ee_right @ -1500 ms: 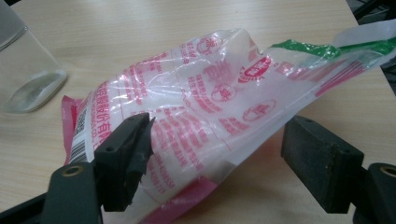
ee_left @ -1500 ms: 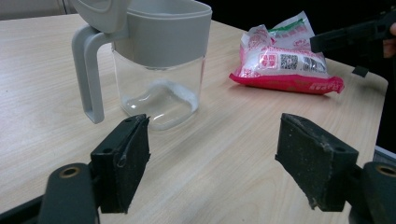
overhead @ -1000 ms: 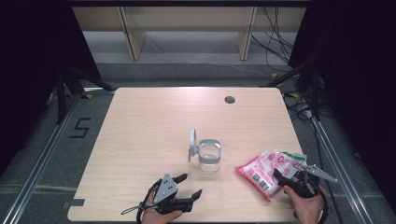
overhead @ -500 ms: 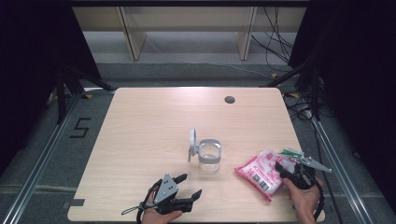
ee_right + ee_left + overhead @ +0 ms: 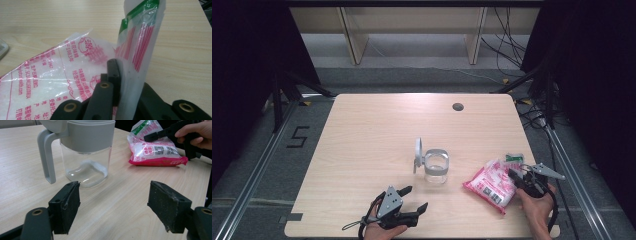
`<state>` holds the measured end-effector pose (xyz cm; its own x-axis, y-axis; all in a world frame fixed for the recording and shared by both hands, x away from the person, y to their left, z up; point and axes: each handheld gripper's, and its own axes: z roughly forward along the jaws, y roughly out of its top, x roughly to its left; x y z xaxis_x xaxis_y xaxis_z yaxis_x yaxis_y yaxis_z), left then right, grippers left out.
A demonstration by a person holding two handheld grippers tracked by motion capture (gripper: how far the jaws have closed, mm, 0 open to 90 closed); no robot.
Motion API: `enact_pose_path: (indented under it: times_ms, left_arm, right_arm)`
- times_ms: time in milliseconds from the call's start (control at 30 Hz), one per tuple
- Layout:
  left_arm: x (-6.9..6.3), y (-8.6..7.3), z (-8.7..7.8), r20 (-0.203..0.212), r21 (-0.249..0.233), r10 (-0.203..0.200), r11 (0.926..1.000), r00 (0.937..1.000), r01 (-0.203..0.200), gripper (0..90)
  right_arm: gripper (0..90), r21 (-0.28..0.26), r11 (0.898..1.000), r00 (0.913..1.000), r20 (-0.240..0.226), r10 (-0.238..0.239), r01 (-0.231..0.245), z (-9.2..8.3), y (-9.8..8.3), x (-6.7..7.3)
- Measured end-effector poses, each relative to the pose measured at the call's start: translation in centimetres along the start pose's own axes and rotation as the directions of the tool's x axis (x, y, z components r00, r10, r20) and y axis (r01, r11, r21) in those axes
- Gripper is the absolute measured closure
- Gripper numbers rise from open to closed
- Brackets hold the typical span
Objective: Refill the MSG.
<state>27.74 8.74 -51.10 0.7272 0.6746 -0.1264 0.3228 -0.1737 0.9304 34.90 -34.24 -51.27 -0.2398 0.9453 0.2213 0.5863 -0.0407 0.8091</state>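
On the wooden table [image 5: 362, 150] the right gripper [image 5: 518, 178], jaws just closed, pinches the soft, slippery bag [image 5: 489, 182] at its top edge; the left gripper [image 5: 414, 198] stands open.

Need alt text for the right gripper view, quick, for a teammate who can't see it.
The right gripper has its black jaws shut on the upright top edge of a clear plastic bag with pink print and a green strip. The rest of the bag, full of white grains, lies on the light wooden table.

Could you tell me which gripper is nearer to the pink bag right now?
Right. The right gripper is clamped on the pink bag; the left gripper sits open, apart from it, beyond the jar.
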Motion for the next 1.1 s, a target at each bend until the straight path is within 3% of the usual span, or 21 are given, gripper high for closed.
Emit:
enact_pose_path:
  times_ms: [67,133,167,200,233,300,367,400,433,467,500,600,633,667,767,833,867,933,967,1000,1100]
  left_arm:
    - [0.1,0.0,0.0,0.003,0.001,0.012,0.9999,0.9999,-0.012,24.8]
    - [0.2,0.0,0.0,0.004,-0.001,0.023,0.9997,0.9997,-0.023,24.8]
    - [0.3,0.0,0.0,0.003,0.0,0.023,0.9997,0.9997,-0.023,24.8]
    - [0.3,-0.1,0.0,0.003,0.004,0.025,0.9997,0.9997,-0.025,24.8]
    - [0.1,-0.2,0.0,-0.004,0.004,-0.005,1.0,1.0,0.005,24.8]
    - [0.1,-0.1,-0.1,-0.008,0.003,-0.008,1.0,0.9999,0.008,24.8]
    - [0.3,0.0,0.0,0.001,-0.003,0.015,0.9999,0.9999,-0.015,24.8]
    - [0.1,-0.1,0.0,-0.005,-0.001,-0.01,1.0,0.9999,0.01,24.7]
    - [0.0,-0.1,0.0,-0.001,0.004,0.001,1.0,1.0,-0.001,24.7]
    - [0.1,-0.1,0.0,0.006,0.003,0.01,0.9999,0.9999,-0.01,24.7]
    - [0.0,-0.1,0.1,0.003,-0.005,-0.013,0.9999,0.9999,0.013,24.7]
    - [-0.1,-0.2,0.3,0.004,0.001,-0.01,0.9999,0.9999,0.01,24.8]
    - [0.0,-0.2,0.3,0.006,0.006,0.001,1.0,1.0,-0.001,24.7]
    - [-0.1,-0.2,0.3,0.008,0.007,-0.001,1.0,1.0,0.001,24.7]
    - [0.0,-0.2,0.4,0.009,-0.004,-0.009,1.0,0.9999,0.009,24.7]
    - [-0.1,-0.3,0.4,0.006,0.006,0.0,1.0,1.0,0.0,24.7]
    - [-0.1,-0.3,0.5,0.01,-0.003,-0.005,1.0,0.9999,0.005,24.7]
    - [0.0,-0.2,0.5,0.003,0.012,-0.001,0.9999,1.0,0.001,24.7]
    - [-0.2,-0.2,0.6,0.015,-0.006,-0.021,0.9998,0.9997,0.021,24.7]
    - [-0.3,-0.2,0.6,0.012,0.001,-0.012,0.9999,0.9999,0.012,24.7]
    - [-0.7,-0.1,1.0,0.029,0.003,-0.007,1.0,0.9996,0.007,24.8]
  right_arm:
    - [90.0,-0.017,0.998,0.9977,0.006,-0.068,0.068,0.1,0.1,-0.5]
    - [90.0,-0.013,0.998,0.9975,0.013,-0.069,0.069,-0.2,0.4,0.1]
    - [90.0,-0.019,0.989,0.9887,0.024,-0.148,0.148,-0.3,0.7,0.1]
    - [90.0,-0.016,0.993,0.9928,0.024,-0.117,0.118,-0.5,0.9,0.8]
    - [90.0,-0.02,0.987,0.9869,0.011,-0.161,0.161,-0.6,1.1,0.6]
    - [90.0,-0.057,0.986,0.9875,-0.017,-0.156,0.155,-1.1,1.6,1.2]
    - [90.0,-0.087,0.986,0.9889,-0.028,-0.146,0.143,-1.5,1.9,1.8]
    - [90.0,-0.105,0.981,0.9847,-0.037,-0.17,0.166,-1.7,2.1,1.9]
    - [90.0,-0.108,0.985,0.9881,-0.058,-0.143,0.136,-2.1,2.3,2.4]
    - [90.0,-0.123,0.982,0.9849,-0.076,-0.156,0.146,-2.3,2.5,2.7]
    - [90.0,-0.157,0.968,0.9772,-0.053,-0.205,0.195,-2.3,2.7,2.8]
    - [90.0,-0.16,0.969,0.9759,-0.08,-0.203,0.189,-3.2,3.1,4.2]
    - [90.0,-0.192,0.956,0.9666,-0.083,-0.243,0.224,-3.3,3.4,4.4]
    - [90.0,-0.187,0.962,0.9714,-0.091,-0.219,0.2,-3.5,3.5,4.8]
    - [90.0,-0.231,0.936,0.9503,-0.1,-0.295,0.266,-3.8,3.9,5.3]
    - [90.0,-0.238,0.929,0.9426,-0.11,-0.315,0.283,-4.2,4.1,5.8]
    - [90.0,-0.244,0.929,0.9438,-0.11,-0.312,0.278,-4.4,4.2,6.1]
    - [90.0,-0.265,0.918,0.9352,-0.116,-0.334,0.295,-4.7,4.4,6.8]
    - [90.0,-0.265,0.914,0.9279,-0.132,-0.349,0.306,-4.9,4.6,7.2]
    - [90.0,-0.269,0.904,0.9196,-0.123,-0.373,0.331,-5.1,4.7,7.9]
    - [90.0,-0.256,0.894,0.9,-0.146,-0.411,0.366,-5.4,5.3,9.2]
